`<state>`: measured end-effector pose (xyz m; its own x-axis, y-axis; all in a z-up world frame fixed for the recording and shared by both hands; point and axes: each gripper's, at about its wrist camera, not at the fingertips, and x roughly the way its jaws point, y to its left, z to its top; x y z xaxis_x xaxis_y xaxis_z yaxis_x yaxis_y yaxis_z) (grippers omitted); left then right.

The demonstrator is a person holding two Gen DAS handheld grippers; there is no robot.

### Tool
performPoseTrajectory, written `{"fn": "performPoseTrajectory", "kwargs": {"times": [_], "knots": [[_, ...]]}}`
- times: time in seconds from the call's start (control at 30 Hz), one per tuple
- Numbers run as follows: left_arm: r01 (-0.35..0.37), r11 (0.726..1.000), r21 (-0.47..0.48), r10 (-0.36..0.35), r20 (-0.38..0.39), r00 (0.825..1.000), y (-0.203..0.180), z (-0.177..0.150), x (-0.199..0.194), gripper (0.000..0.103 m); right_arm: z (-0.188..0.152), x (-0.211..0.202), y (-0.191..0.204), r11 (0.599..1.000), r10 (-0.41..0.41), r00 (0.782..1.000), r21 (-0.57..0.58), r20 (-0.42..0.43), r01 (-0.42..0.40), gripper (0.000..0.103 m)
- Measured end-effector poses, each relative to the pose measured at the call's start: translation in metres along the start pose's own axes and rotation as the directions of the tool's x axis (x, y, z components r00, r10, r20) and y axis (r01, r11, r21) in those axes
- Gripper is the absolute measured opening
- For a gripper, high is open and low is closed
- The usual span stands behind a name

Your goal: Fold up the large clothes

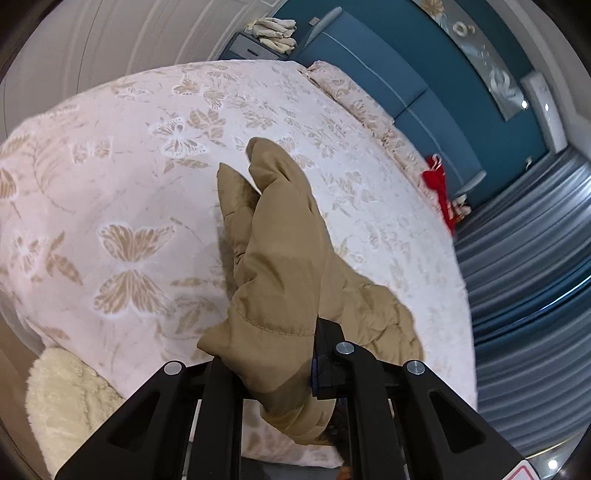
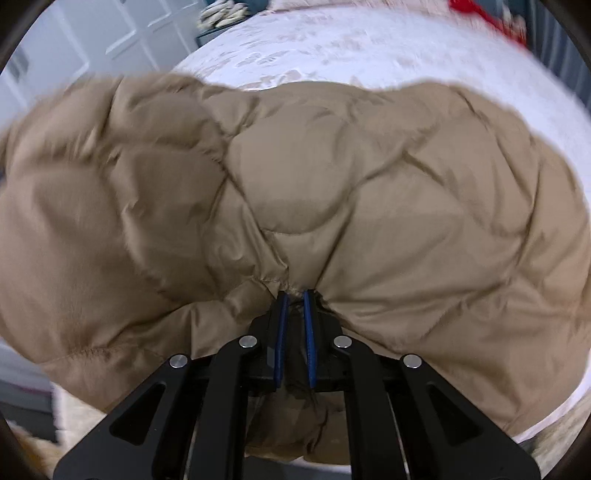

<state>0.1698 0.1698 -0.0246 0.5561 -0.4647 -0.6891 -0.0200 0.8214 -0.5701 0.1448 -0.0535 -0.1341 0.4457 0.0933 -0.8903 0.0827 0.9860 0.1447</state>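
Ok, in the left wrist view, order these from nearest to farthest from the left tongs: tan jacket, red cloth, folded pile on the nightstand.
1. Tan jacket, clamped in the left tongs.
2. Red cloth, right bed edge.
3. Folded pile, top, beyond the bed.

The bed (image 1: 155, 192) is covered by a pale pink spread patterned with tan butterflies and leaves. A tan quilted jacket (image 1: 373, 314) has part of it resting on the spread. A red cloth (image 1: 437, 184) lies at the bed's far edge, near the blue headboard. A cream fleecy blanket (image 1: 62, 398) lies at the bed's near corner.
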Motion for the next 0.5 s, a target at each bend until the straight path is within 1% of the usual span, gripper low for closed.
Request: {"fn": "performPoseTrajectory", "kwargs": {"times": [0.07,0.13,0.2,0.3,0.33,0.37,0.43,0.5], "knots": [[-0.035,0.999,0.025,0.035,0.012,0.999,-0.01,-0.001,0.004,0.009,0.004,0.001,0.005,0.998,-0.033,0.999,-0.048,0.009,0.033,0.008],[-0.039,0.998,0.053,0.038,0.02,0.999,-0.02,0.001,0.001,0.009,0.006,-0.013,-0.008,1.0,0.027,1.0,0.01,0.01,-0.027,0.009],[-0.024,0.998,0.063,0.023,0.016,1.0,-0.022,-0.001,-0.005,0.009,-0.001,-0.041,-0.031,0.991,0.1,0.994,0.088,0.054,-0.104,0.009],[-0.031,0.995,0.097,0.029,0.022,0.999,-0.03,-0.002,-0.007,0.009,-0.021,-0.072,-0.062,0.987,0.102,0.991,0.118,0.083,-0.111,0.01],[-0.034,0.994,0.106,0.032,0.025,0.999,-0.036,-0.004,-0.006,0.009,-0.027,-0.075,-0.068,0.986,0.102,0.992,0.127,0.081,-0.111,0.01],[-0.039,0.993,0.115,0.037,0.027,0.999,-0.039,-0.006,-0.006,0.009,-0.035,-0.075,-0.076,0.984,0.103,0.992,0.142,0.067,-0.112,0.01],[-0.052,0.988,0.146,0.047,0.038,0.998,-0.053,-0.01,-0.005,0.009,-0.047,-0.064,-0.086,0.974,0.139,0.99,0.177,0.034,-0.143,0.009],[-0.048,0.984,0.173,0.042,0.038,0.998,-0.066,-0.014,-0.006,0.009,-0.058,-0.047,-0.092,0.956,0.197,0.98,0.221,0.01,-0.194,0.009]]}}
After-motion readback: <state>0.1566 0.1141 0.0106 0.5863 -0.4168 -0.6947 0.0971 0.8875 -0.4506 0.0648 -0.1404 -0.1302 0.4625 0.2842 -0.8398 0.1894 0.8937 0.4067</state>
